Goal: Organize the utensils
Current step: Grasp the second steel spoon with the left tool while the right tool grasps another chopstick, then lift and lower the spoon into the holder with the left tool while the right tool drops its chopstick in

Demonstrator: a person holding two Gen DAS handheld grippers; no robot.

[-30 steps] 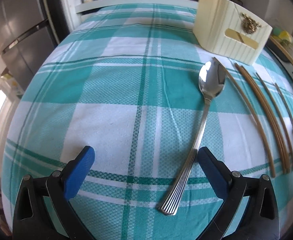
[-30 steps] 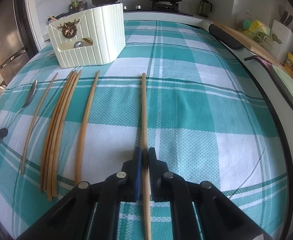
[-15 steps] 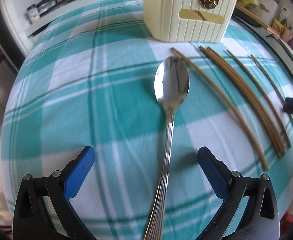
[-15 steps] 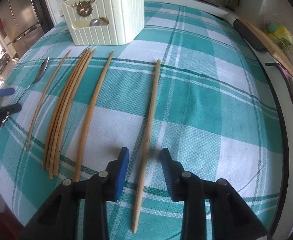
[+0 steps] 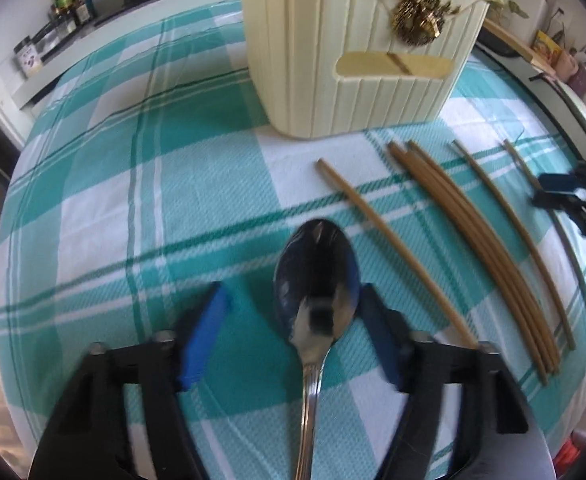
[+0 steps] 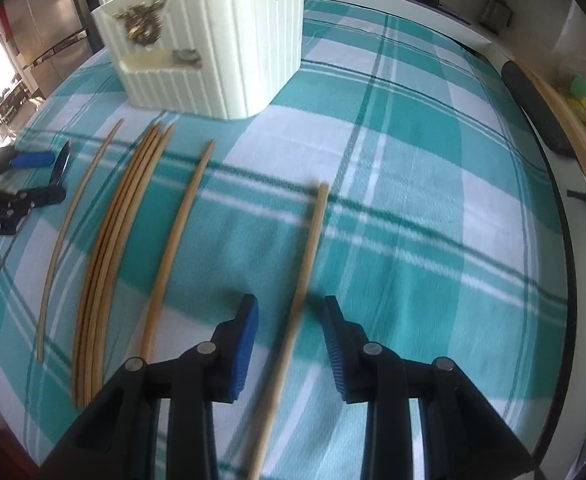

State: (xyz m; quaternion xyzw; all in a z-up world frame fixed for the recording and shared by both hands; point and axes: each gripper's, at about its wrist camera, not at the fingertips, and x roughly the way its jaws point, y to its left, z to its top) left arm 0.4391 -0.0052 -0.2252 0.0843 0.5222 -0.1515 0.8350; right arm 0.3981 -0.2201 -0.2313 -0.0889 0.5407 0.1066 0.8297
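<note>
Steel spoon (image 5: 317,280) lies on the checked cloth (image 5: 133,208) between the left gripper (image 5: 293,332) jaws, which have just been closing, one pad near the bowl, not yet clamped. Right gripper (image 6: 291,348) straddles a chopstick (image 6: 309,256), jaws apart. Risk: pinching the bowl, the spoon could skid.

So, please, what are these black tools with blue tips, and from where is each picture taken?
They are two hand-held grippers; a person holds one in each hand, and a small camera on each looks forward along it. One picture is from the left gripper, the other from the right gripper. On the checked tablecloth lie a spoon, several chopsticks and a cream holder. Nothing is gripped: the left gripper's jaws have just been closing around the spoon, the right gripper's have just opened, one chopstick between them.
</note>
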